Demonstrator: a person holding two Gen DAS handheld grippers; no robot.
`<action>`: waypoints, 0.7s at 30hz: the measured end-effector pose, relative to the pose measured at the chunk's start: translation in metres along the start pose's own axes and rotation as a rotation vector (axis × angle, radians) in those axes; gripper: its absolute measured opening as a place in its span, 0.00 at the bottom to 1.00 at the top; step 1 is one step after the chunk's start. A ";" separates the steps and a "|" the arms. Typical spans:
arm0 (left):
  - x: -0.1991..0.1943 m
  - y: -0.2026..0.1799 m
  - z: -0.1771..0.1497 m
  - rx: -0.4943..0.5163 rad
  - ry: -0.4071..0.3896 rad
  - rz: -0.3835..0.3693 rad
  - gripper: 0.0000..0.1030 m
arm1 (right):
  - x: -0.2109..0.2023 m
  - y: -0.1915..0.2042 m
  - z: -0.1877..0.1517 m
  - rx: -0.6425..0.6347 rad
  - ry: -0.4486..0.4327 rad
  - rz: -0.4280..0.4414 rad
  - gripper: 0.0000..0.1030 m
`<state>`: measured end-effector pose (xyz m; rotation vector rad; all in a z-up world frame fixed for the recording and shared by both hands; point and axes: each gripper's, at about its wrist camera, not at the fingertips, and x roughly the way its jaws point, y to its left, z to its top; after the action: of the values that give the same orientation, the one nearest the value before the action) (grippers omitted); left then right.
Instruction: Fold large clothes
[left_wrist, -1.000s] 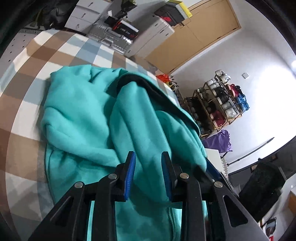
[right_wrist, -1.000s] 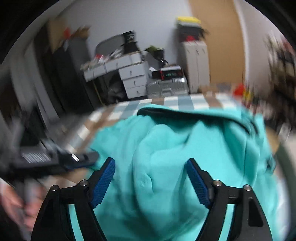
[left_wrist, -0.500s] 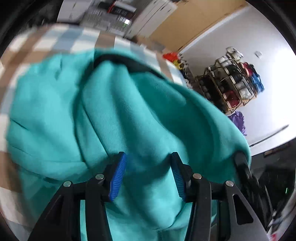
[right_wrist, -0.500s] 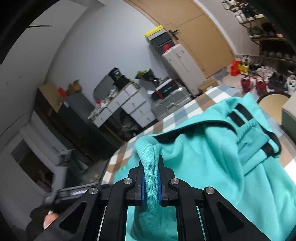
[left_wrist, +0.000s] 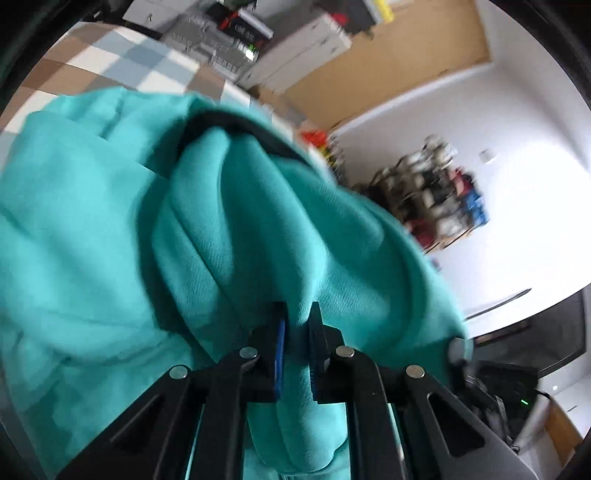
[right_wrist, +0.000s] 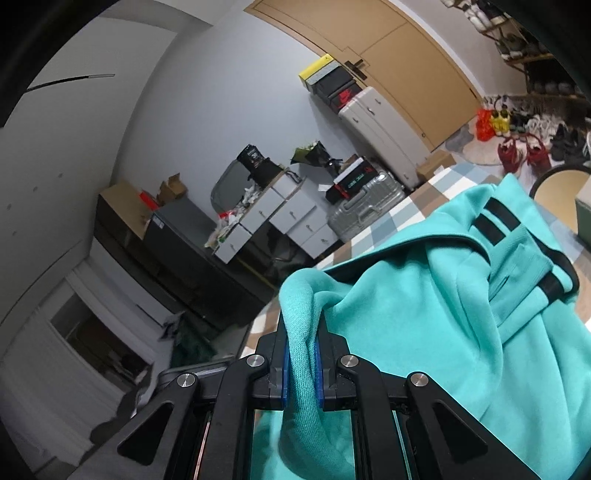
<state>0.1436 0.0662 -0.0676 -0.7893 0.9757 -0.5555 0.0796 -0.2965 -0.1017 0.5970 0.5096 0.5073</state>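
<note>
**Both grippers pinch the teal hoodie**

Left wrist view: the left gripper (left_wrist: 297, 325) has just closed its jaws on a raised fold of the teal hoodie (left_wrist: 110, 221), which lies bunched on the checked tablecloth (left_wrist: 110, 48); a dark-trimmed edge arcs across the top of the garment.

Right wrist view: the right gripper (right_wrist: 302, 354) clamps a rolled ridge of the teal hoodie (right_wrist: 424, 314), its blue pads (right_wrist: 284, 373) pressed against the cloth. The garment spreads to the right over the checked tablecloth (right_wrist: 388, 218).

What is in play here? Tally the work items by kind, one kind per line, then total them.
Teal garments: 1, the teal hoodie
Checked tablecloths: 1, the checked tablecloth under it
Grippers: 2, the left gripper and the right gripper, both pinching the fabric
Total: 4
</note>
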 end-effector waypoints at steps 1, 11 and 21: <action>-0.011 0.009 0.000 -0.012 -0.021 -0.019 0.05 | 0.002 0.001 -0.001 -0.003 0.011 0.016 0.09; -0.050 0.079 -0.006 -0.205 -0.010 -0.055 0.05 | 0.040 0.040 -0.033 -0.284 0.188 -0.152 0.10; -0.063 -0.008 0.011 0.071 -0.060 -0.149 0.84 | 0.036 0.046 -0.039 -0.365 0.213 -0.160 0.13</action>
<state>0.1240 0.1104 -0.0254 -0.8147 0.8418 -0.6876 0.0701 -0.2274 -0.1113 0.1511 0.6422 0.4988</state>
